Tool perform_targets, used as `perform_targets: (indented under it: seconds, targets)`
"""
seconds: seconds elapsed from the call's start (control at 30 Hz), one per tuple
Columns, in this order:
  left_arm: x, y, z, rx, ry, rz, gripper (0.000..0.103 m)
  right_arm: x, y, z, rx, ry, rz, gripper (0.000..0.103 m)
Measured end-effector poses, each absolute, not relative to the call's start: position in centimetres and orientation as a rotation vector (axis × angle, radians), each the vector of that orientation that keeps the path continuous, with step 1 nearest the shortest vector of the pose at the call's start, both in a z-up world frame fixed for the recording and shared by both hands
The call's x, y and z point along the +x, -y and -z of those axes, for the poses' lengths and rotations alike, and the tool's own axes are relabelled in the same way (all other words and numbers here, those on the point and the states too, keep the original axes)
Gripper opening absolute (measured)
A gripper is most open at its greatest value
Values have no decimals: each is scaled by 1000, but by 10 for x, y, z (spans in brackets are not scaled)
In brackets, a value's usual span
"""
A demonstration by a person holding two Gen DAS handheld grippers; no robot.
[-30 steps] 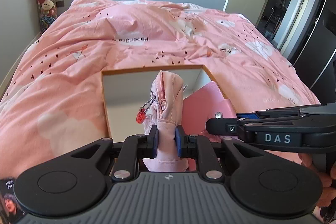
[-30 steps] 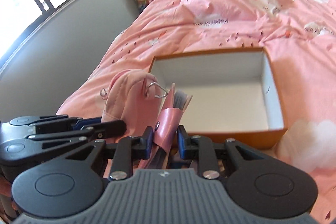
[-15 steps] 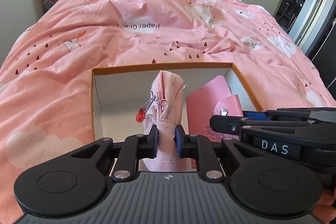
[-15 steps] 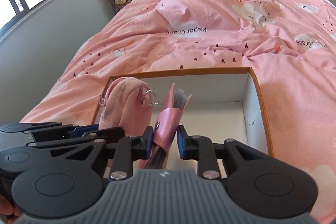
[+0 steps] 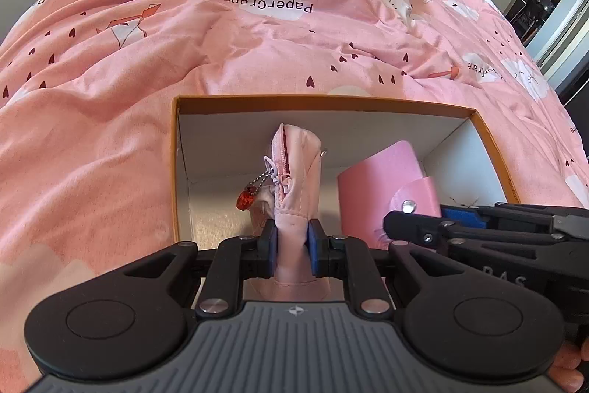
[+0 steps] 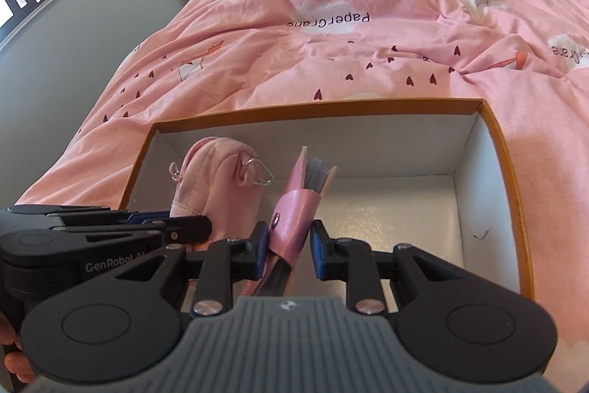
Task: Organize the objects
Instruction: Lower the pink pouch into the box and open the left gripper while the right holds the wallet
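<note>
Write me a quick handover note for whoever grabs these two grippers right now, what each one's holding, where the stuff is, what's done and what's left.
Left gripper: shut on the pink zip pouch, held upright over the left part of the orange box.
Right gripper: shut on the pink card wallet, beside the pouch, also over the box.
Done: both items picked up and brought to the box on the pink duvet.
Left: lower them to the box floor, release, withdraw.

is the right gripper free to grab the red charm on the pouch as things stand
Probably not: the right gripper is shut on the pink card holder, and the red charm hangs on the pouch's far side.
</note>
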State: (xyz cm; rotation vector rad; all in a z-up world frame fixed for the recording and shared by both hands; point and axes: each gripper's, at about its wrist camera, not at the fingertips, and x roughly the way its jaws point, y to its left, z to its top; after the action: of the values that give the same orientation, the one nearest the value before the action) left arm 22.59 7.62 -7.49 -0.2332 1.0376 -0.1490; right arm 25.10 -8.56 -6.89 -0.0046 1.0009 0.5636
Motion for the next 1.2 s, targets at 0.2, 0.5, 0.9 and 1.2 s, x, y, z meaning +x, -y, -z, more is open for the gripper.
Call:
perform_targets:
  seconds: [0.2,0.5,0.9,1.2]
  targets:
    - [235,-71,79,-205,-1064,117,20,264,70,86,-33,-1018,-610,26]
    - [241,-78,82,-277,-1093,109,26,281,67,105,-10,-1046,-627,26]
    - [233,-75,78,-240,-1048,158,37,281,70,115,3,-1093,-615,26]
    - [211,-85,50,-142,-950,165,65,280,67,115,98,-1160,-637,26]
